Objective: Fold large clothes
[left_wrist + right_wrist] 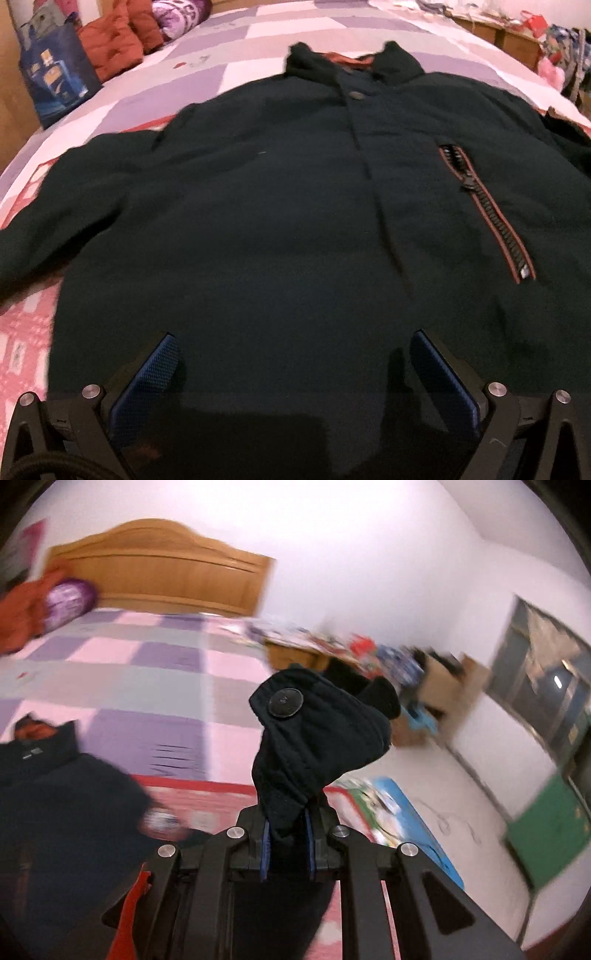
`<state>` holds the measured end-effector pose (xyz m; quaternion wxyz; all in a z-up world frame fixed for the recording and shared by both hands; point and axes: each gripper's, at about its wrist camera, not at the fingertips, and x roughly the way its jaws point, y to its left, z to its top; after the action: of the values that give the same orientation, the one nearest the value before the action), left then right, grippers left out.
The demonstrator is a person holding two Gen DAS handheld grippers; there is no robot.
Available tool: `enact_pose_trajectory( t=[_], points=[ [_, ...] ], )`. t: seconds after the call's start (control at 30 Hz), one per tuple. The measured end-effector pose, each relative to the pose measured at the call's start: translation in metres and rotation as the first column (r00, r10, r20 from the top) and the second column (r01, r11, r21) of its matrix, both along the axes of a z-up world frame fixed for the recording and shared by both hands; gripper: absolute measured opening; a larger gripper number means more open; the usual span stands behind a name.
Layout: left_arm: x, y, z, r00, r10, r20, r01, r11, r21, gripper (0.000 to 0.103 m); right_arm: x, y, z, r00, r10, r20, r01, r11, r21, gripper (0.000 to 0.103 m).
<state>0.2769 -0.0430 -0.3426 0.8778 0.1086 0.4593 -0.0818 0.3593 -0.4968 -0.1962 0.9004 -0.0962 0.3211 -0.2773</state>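
The bed (236, 48) carries the dark jacket (280, 206) laid flat, collar at 12 o'clock. The left gripper (293, 369) hovers over the hem, jaws wide, empty. The right gripper (288, 834) pinches the sleeve cuff (317, 731), raised. Judged step: sleeve fold; next, carry the cuff across the chest.

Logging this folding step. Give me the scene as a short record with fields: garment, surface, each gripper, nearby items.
garment: dark jacket, front up, collar away from the left wrist camera, red-trimmed chest zipper
surface: bed with checked purple and pink bedspread
left gripper: jaws open above the jacket's lower hem, holding nothing
right gripper: jaws shut on a buttoned sleeve cuff, lifted clear of the bed
nearby items: wooden headboard, blue bag, orange cushions
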Motion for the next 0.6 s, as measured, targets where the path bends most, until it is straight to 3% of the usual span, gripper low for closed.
enact_pose_trajectory(
  t=[0.2,0.47,0.6],
  points=[
    [-0.021,0.051,0.013,1.0,0.018,0.016,-0.019,0.999,0.031,0.103,0.052,0.138,-0.048,0.972,0.208,-0.112,-0.215,0.975,-0.053,0.016],
    [-0.041,0.11,0.017,0.998,0.057,0.022,-0.058,0.998,0.036,0.103,0.077,0.298,-0.111,0.867,0.437,-0.239,-0.464,0.883,-0.069,0.016],
    [-0.043,0.126,0.014,0.997,0.082,0.013,-0.082,0.996,0.022,0.103,0.081,0.342,-0.138,0.823,0.49,-0.289,-0.521,0.852,-0.041,0.016]
  ],
)
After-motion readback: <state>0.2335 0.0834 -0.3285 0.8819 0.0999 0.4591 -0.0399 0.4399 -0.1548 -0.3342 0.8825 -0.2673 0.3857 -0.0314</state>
